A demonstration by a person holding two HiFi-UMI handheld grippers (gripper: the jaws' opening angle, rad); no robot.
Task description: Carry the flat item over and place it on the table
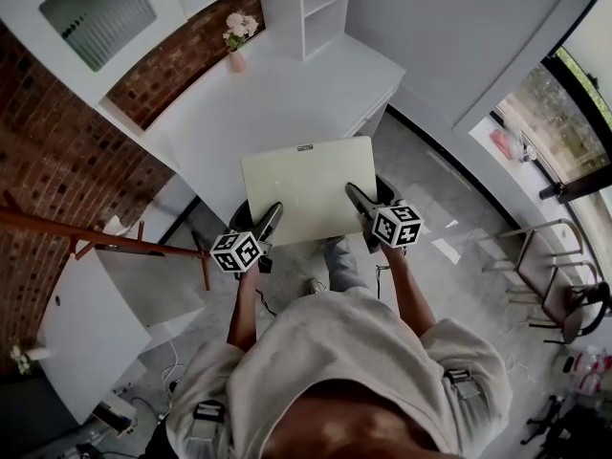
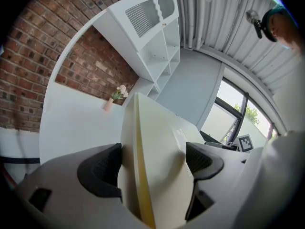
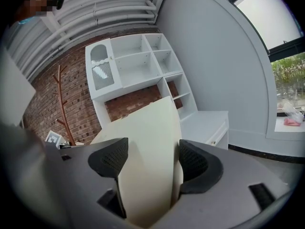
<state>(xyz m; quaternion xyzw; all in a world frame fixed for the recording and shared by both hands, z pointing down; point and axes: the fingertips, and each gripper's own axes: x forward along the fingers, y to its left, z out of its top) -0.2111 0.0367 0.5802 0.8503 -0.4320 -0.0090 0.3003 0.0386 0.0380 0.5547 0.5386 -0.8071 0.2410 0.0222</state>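
A flat cream-coloured board point(image 1: 311, 185) hangs level in the air, its far edge over the front of the white table point(image 1: 258, 103). My left gripper point(image 1: 269, 216) is shut on the board's near left corner; my right gripper point(image 1: 356, 196) is shut on its near right edge. In the left gripper view the board point(image 2: 152, 166) stands edge-on between the black pads point(image 2: 100, 171). The right gripper view has the board point(image 3: 147, 161) clamped between both pads point(image 3: 198, 168), with the table point(image 3: 205, 120) beyond.
A small vase of pink flowers point(image 1: 237, 38) stands at the table's back by the brick wall. A white shelf unit point(image 1: 316, 8) rises at the back. A wooden coat stand point(image 1: 105, 237) is to the left. Chairs point(image 1: 559, 285) stand on the right.
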